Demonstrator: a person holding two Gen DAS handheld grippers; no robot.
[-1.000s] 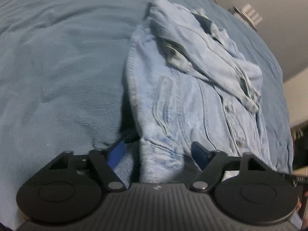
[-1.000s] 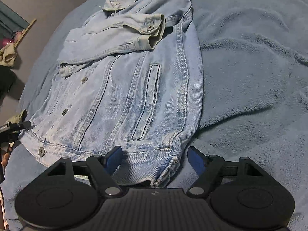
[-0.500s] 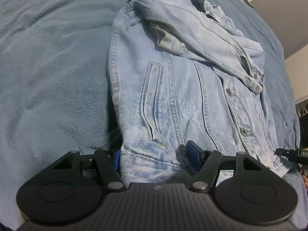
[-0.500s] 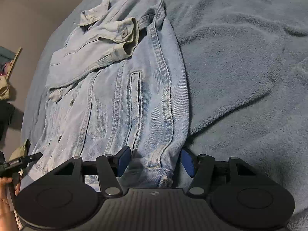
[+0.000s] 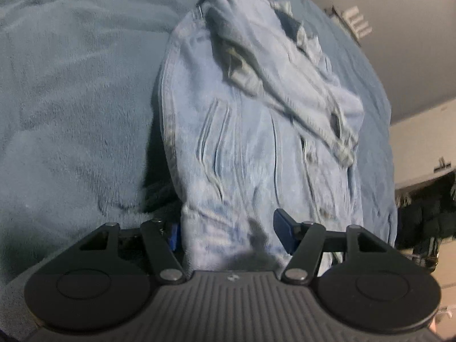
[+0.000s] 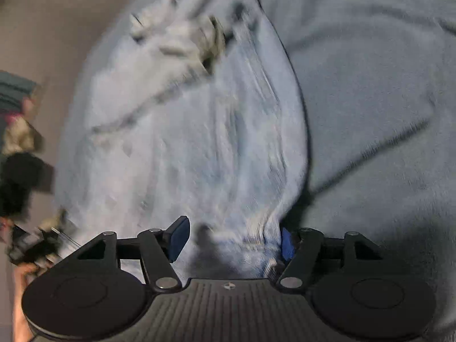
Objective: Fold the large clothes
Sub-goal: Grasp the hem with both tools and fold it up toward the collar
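The denim jacket [image 5: 250, 142] was spread on the blue blanket [image 5: 74, 108], its hem corners lodged between the widely parted jaws of the left gripper [image 5: 228, 232] and right gripper [image 6: 232, 238], with cloth touching the outer blue pads, neither clamped.

Black gripper [image 5: 228, 235], blue pads [image 5: 283, 235], silver screws.

Rumpled blue fleece blanket [image 5: 71, 108] underneath, beige wall [image 5: 399, 42] beyond, dark clutter [image 6: 20, 182] at the edge.
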